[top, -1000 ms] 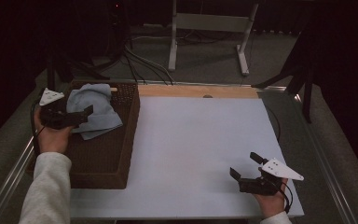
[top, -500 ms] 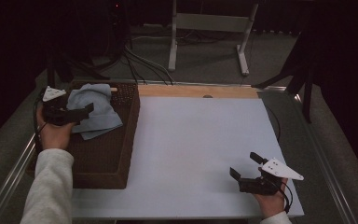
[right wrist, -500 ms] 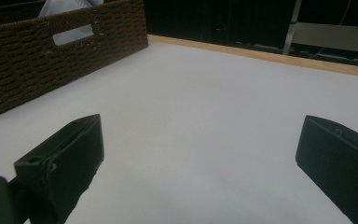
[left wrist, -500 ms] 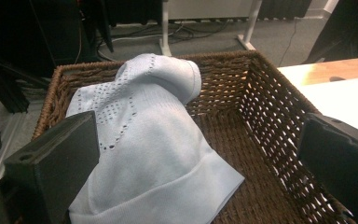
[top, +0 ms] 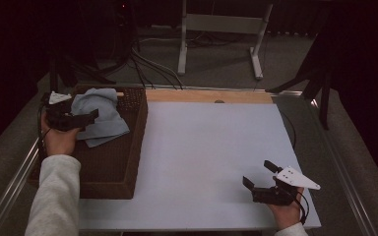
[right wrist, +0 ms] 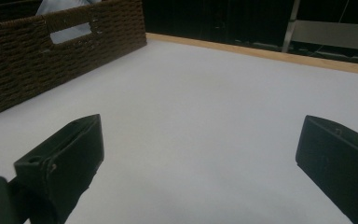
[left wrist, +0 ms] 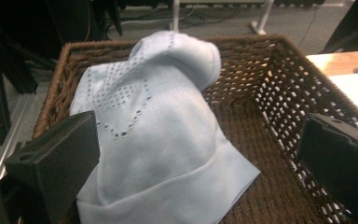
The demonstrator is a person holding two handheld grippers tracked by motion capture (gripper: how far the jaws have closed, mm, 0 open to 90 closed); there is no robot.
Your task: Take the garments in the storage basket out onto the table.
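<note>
Left hand-held gripper [left wrist: 196,154] hangs spread wide over the blue cloth [left wrist: 158,135] in the basket [left wrist: 284,88]; right hand-held gripper [top: 262,175] spread too, over the tabletop [top: 206,142].

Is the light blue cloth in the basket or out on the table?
In: the light blue cloth lies crumpled inside the wicker basket.

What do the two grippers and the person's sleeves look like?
Both grippers are black with two blocky black fingers. The right gripper carries a pale three-cornered plate dotted with small holes, and a black cable loops behind it. The left gripper has a similar pale plate. The left sleeve is light grey, the right sleeve also pale.
</note>
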